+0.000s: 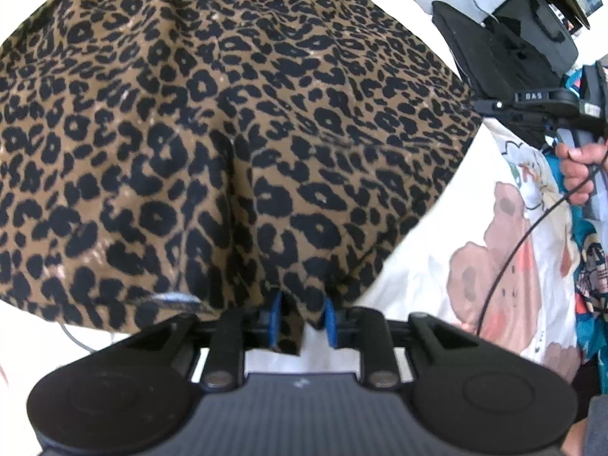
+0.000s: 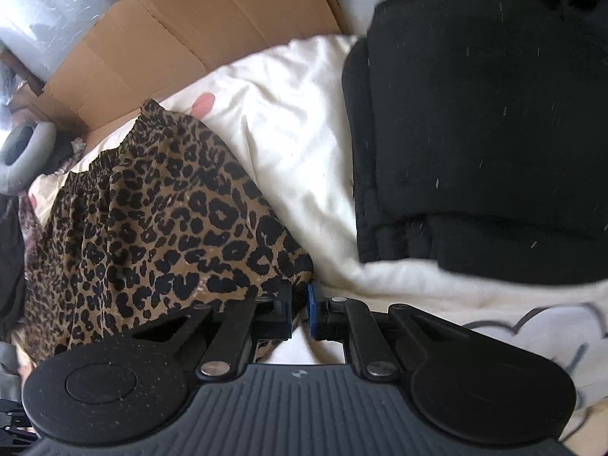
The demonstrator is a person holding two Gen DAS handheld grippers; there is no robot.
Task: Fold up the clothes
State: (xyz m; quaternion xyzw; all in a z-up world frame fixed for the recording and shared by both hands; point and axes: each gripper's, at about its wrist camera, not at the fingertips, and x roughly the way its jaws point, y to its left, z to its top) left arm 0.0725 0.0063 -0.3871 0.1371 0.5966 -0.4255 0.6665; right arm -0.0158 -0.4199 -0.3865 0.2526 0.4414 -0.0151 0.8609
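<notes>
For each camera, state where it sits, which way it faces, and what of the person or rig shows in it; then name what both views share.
Left wrist: sits behind the left gripper, facing forward over the leopard-print garment on white bedding; cloth lies between its fingers; the right hand shows at right.
Right wrist: sits behind the right gripper, facing along the garment's edge toward a folded black garment and cardboard box; its fingers pinch the hem.
Shared: the leopard-print garment, bedding and black garment.

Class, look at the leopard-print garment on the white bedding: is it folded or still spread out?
Spread out. The brown-and-black leopard-print fabric garment lies open, elastic waistband away from the grippers; left gripper and right gripper each pinch its near hem.
</notes>
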